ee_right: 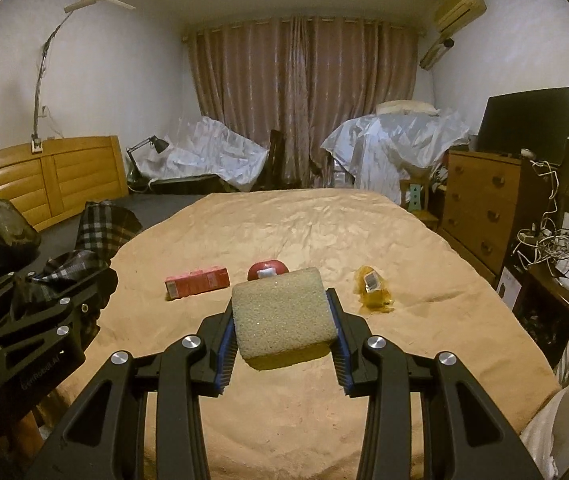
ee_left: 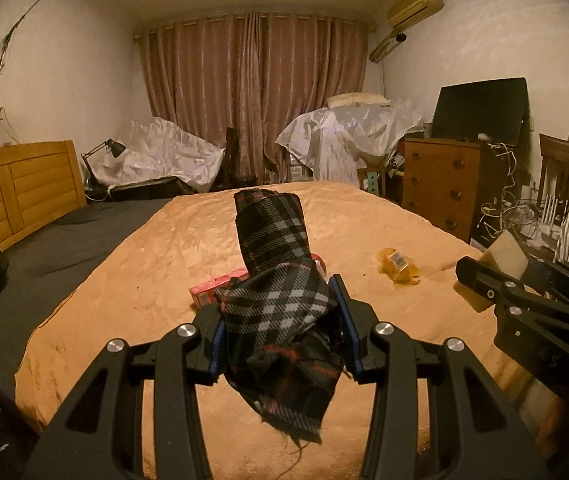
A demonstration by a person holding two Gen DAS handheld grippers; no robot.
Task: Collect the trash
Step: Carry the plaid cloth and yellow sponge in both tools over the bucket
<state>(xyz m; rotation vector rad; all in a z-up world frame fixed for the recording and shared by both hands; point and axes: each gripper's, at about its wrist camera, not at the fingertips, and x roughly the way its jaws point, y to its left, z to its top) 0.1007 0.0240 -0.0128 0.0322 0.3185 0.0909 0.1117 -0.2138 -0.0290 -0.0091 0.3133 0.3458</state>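
My left gripper (ee_left: 280,320) is shut on a dark plaid cloth (ee_left: 280,280) that sticks up and hangs down between the fingers; it also shows at the left of the right wrist view (ee_right: 96,236). My right gripper (ee_right: 282,320) is shut on a tan sponge (ee_right: 284,316), held above the bed; the sponge also shows in the left wrist view (ee_left: 506,256). On the tan bedspread (ee_right: 284,232) lie a red carton (ee_right: 196,282), a red round packet (ee_right: 268,269) and a crumpled yellow wrapper (ee_right: 372,290).
A black bag (ee_right: 0,224) sits at the left by the wooden headboard (ee_right: 56,176). A wooden dresser (ee_right: 480,204) with a monitor stands at the right, with tangled cables (ee_right: 544,240) beside it. Plastic-covered furniture (ee_right: 388,140) and curtains stand at the back.
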